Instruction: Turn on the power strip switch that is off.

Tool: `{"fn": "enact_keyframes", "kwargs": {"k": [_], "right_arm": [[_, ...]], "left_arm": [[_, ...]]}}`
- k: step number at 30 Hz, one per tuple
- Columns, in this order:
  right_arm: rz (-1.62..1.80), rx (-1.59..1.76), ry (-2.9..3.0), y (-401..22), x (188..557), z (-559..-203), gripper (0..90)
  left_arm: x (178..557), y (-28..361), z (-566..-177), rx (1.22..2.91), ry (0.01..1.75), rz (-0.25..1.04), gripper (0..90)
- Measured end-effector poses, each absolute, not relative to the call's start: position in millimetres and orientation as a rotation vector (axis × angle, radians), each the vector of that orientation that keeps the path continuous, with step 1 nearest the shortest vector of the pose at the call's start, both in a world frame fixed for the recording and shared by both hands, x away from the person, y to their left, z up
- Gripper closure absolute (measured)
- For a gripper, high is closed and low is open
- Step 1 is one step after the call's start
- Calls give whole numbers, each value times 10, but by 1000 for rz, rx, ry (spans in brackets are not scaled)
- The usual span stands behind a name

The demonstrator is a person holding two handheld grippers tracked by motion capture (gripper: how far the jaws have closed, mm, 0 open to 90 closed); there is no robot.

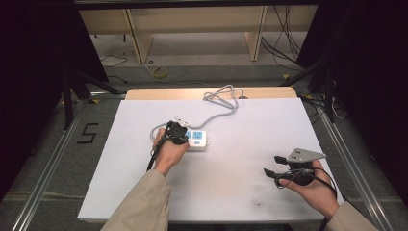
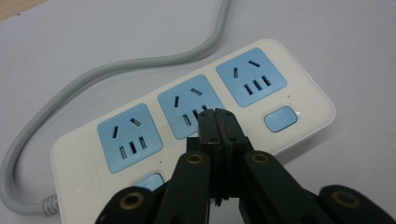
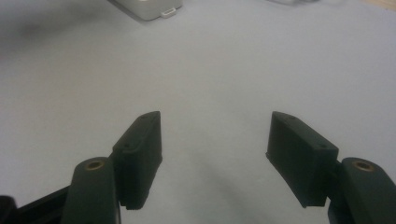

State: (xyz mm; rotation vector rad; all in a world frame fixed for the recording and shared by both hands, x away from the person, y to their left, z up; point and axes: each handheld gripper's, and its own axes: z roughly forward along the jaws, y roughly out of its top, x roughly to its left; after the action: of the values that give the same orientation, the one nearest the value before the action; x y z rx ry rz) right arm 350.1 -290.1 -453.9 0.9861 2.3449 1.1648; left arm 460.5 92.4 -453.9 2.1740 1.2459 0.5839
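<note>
the power strip (image 2: 196, 116) lies near the middle of the white surface (image 1: 240, 192), its grey cord (image 1: 219, 103) trailing toward the far edge. the left gripper (image 2: 217, 122) has its jaws pressed together with nothing between them, tips over the middle of 3 blue sockets, near the blue switch (image 2: 280, 118). a sideways push could likely slide the light strip or miss the switch. the right gripper (image 3: 215, 140) rests well apart, jaws spread and empty, so nothing braces the strip.
</note>
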Motion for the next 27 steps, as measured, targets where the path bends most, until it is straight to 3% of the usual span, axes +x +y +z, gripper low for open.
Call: {"fn": "enact_keyframes", "kwargs": {"k": [27], "right_arm": [[1165, 989, 2345, -2899, 3490, -4539, 357]], "left_arm": [[4602, 889, -4567, 2197, 1251, 602, 900]]}}
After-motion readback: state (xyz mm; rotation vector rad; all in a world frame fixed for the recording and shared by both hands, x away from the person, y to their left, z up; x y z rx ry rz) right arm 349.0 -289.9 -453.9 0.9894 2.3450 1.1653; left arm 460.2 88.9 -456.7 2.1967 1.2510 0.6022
